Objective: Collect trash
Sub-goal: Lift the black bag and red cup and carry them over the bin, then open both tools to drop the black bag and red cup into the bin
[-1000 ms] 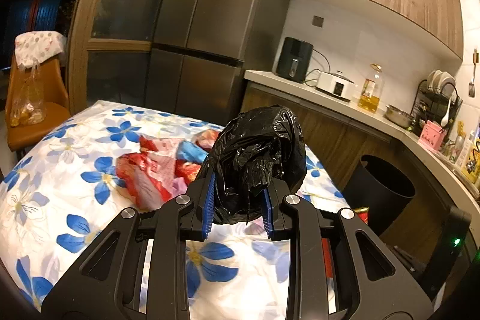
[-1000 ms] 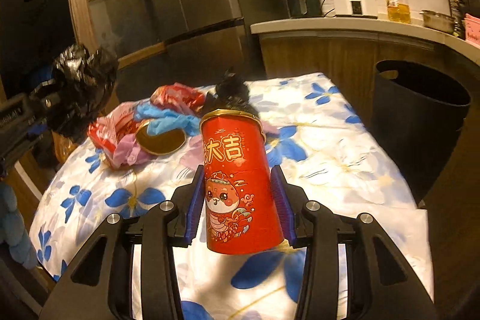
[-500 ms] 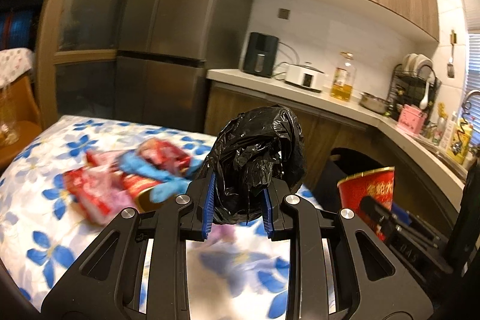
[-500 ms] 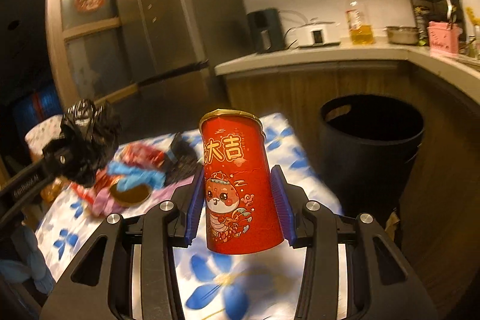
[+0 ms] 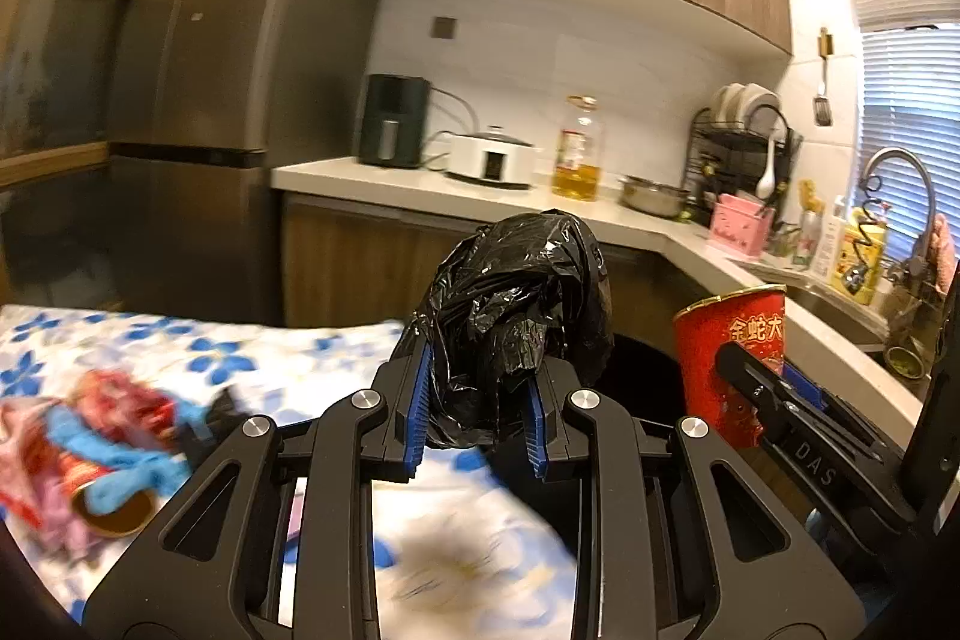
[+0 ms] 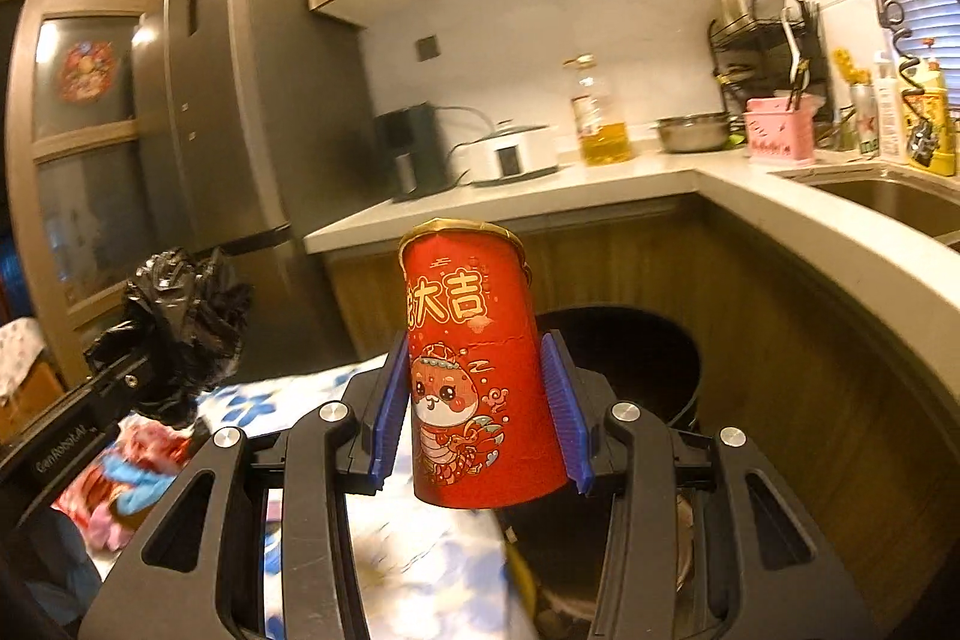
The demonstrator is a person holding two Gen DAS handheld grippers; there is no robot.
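The crumpled black plastic bag (image 5: 516, 322) is getting pinched between the blue pads of the left claw (image 5: 478, 409), held up in the air over the far edge of the table with the blue-flower tablecloth (image 5: 252, 358). The right claw (image 6: 477, 421) is gripping a tall red paper cup with a cartoon snake and gold characters (image 6: 474, 370), upright with its gold rim on top, jaws narrowed onto its sides. From the left camera that cup (image 5: 729, 361) is showing up just right of the bag, and from the right camera the bag (image 6: 180, 328) is hanging off to the left.

Right behind and under both is the round black trash bin (image 6: 648, 358), sitting against the wooden cabinet under the pale L-shaped worktop (image 6: 600, 196). Back on the tablecloth, at the left, a blurry pile of red, pink and blue wrappers (image 5: 102, 448) is lying around. Far back, a grey fridge (image 5: 198, 100) is standing.
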